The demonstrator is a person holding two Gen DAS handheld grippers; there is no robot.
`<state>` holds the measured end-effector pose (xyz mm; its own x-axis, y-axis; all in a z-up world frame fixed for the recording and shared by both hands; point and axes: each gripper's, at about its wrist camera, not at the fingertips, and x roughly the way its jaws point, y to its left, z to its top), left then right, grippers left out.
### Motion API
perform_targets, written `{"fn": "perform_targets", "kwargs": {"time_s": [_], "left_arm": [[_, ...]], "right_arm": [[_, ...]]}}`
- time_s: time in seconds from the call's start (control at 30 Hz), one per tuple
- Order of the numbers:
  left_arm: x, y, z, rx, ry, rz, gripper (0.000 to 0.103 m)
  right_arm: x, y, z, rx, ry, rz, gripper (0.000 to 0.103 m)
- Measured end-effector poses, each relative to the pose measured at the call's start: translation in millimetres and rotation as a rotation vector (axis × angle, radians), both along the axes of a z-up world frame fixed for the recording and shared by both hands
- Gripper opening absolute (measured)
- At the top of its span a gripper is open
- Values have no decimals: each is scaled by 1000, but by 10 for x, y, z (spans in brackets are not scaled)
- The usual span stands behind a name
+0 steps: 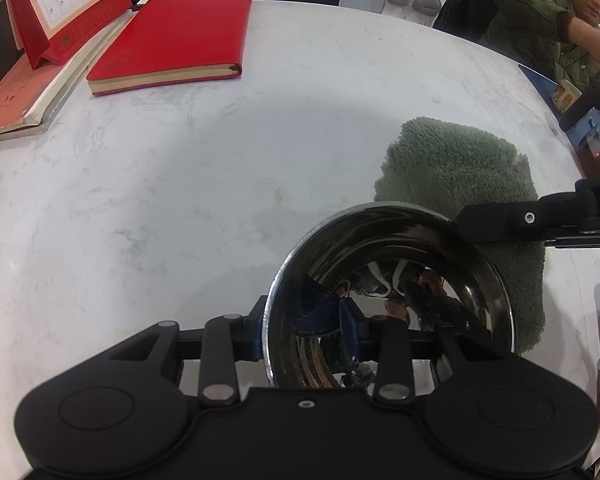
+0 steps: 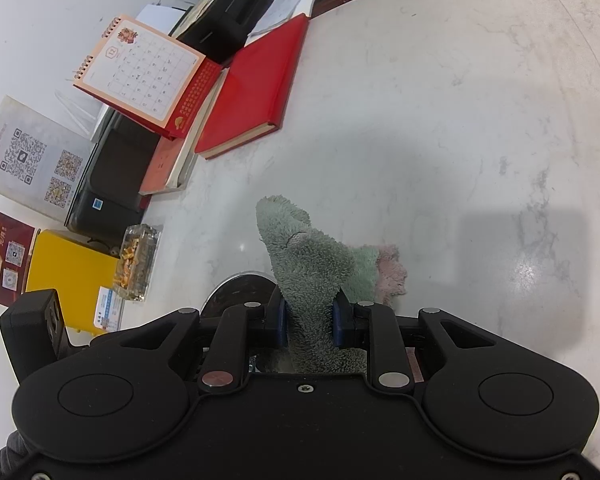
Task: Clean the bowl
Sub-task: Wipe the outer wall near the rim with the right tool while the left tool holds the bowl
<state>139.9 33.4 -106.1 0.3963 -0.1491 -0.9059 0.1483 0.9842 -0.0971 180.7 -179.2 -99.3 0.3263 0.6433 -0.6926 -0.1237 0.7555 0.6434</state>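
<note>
Bowl (image 1: 388, 300) rim pinched by L tongs (image 1: 304, 328); R tongs (image 2: 310, 320) pinching cloth (image 2: 320, 264).

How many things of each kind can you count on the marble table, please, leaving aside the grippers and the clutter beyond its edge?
Steel bowl: 1
Green cloth: 1
Red notebook: 1
Desk calendar: 1
Glass ashtray: 1
Total: 5

Right gripper (image 2: 310, 322) pinches green cloth (image 2: 316, 268); bowl (image 2: 240, 290) rim just left, marble table (image 2: 440, 140) beyond, red notebook (image 2: 256, 84), desk calendar (image 2: 148, 76).
</note>
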Motion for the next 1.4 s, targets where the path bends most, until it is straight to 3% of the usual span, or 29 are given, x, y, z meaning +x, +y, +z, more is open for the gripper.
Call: {"fn": "perform_targets", "kwargs": {"time_s": [0.8, 1.4], "left_arm": [[-47, -21, -13, -28, 0, -19, 31], [-37, -74, 5, -23, 0, -5, 33]], "right_arm": [[181, -97, 15, -11, -15, -39, 22], [118, -112, -86, 61, 29, -26, 22]]}}
